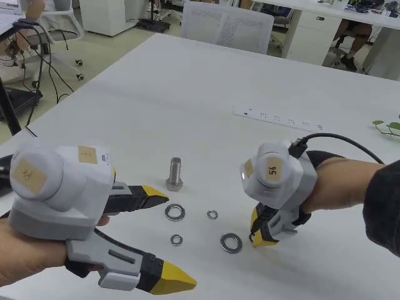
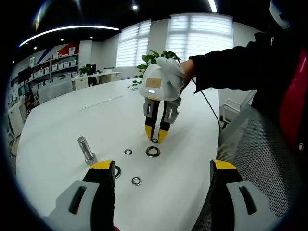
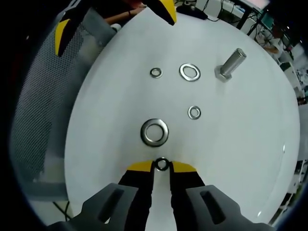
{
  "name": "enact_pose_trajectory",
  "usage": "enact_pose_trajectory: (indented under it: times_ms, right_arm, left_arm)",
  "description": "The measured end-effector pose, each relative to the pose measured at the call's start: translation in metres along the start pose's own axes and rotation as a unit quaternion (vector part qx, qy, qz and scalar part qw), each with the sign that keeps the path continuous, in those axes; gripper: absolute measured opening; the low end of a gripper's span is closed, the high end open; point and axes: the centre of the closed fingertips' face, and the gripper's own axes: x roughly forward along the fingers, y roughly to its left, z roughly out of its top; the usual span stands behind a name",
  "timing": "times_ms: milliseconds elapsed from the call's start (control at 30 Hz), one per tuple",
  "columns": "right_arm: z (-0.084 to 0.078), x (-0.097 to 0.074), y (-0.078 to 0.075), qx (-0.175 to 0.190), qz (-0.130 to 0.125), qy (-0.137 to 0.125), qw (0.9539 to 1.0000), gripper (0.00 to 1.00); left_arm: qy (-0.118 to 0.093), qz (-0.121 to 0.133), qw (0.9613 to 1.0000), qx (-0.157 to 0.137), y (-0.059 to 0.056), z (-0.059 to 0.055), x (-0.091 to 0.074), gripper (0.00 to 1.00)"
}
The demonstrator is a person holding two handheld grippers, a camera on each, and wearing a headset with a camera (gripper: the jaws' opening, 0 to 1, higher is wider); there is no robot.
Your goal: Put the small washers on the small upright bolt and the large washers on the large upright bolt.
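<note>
L gripper [image 1: 177, 240] sits nearest, low left in head view. Jaws spread wide, empty.

Near small washer [image 1: 176, 239] lies flat on the table [image 1: 187, 94], in line w/ the gap between the L tips. Near big washer [image 1: 231, 242] is flat too, to its right and apart from it.

R gripper [image 1: 259, 237] is at the right, pointing down at the table. Jaws narrow, pinching the held washer [image 3: 162, 164], a small one, by its edges at the very tips. Ring faces the R gripper cam, roughly parallel w/ the tabletop. Tips are just beside the near big washer, not touching it. Can't tell if tips or held washer touch the table.

Next row back: far big washer [image 1: 175, 212] on the left, far small washer [image 1: 212, 214] on the right, both flat and apart. In L gripper view the far big washer is partly hidden behind the L jaw.

Bolt [image 1: 174, 174] stands upright on its head just beyond the far big washer, near it but not touching. Shank bare.

Farther back on the right, a white power strip [image 1: 278, 119] lies on the table. Plant leaves [image 1: 387, 127] show at the right edge. A mesh chair [image 1: 228, 28] stands past the far table edge.
</note>
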Motion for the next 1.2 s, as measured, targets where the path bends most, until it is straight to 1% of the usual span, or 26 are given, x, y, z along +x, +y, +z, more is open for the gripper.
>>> enact_pose_trajectory:
  times_ms: [367,433,533,667,867,1067,1200]
  right_arm:
    - [0.001,0.000,0.001,0.006,-0.002,0.002,1.0000,0.13]
    - [0.000,0.000,0.000,0.002,-0.007,0.007,1.0000,0.13]
    - [0.004,-0.004,0.000,0.008,-0.006,-0.002,1.0000,0.13]
    - [0.004,-0.008,-0.001,0.011,-0.008,-0.004,0.9999,0.13]
    - [0.007,-0.020,0.002,0.023,-0.007,-0.019,0.9995,0.13]
    - [0.002,-0.032,0.006,0.030,-0.013,-0.024,0.9992,0.13]
    - [-0.004,-0.035,0.010,0.034,-0.015,-0.023,0.9990,0.13]
  left_arm:
    - [0.000,0.000,1.0000,0.000,0.000,-0.001,-0.001,0.80]
    - [0.000,0.000,1.0000,0.000,0.000,-0.001,-0.001,0.80]
    - [0.001,0.000,1.0000,0.000,0.000,-0.001,-0.001,0.80]
    - [0.001,-0.001,1.0000,0.000,0.000,-0.001,-0.001,0.80]
    - [0.001,-0.002,1.0000,0.001,-0.001,-0.001,-0.001,0.80]
    - [0.002,-0.004,1.0000,0.002,-0.002,-0.001,0.000,0.80]
    - [0.003,-0.005,1.0000,0.003,-0.003,-0.001,0.000,0.80]
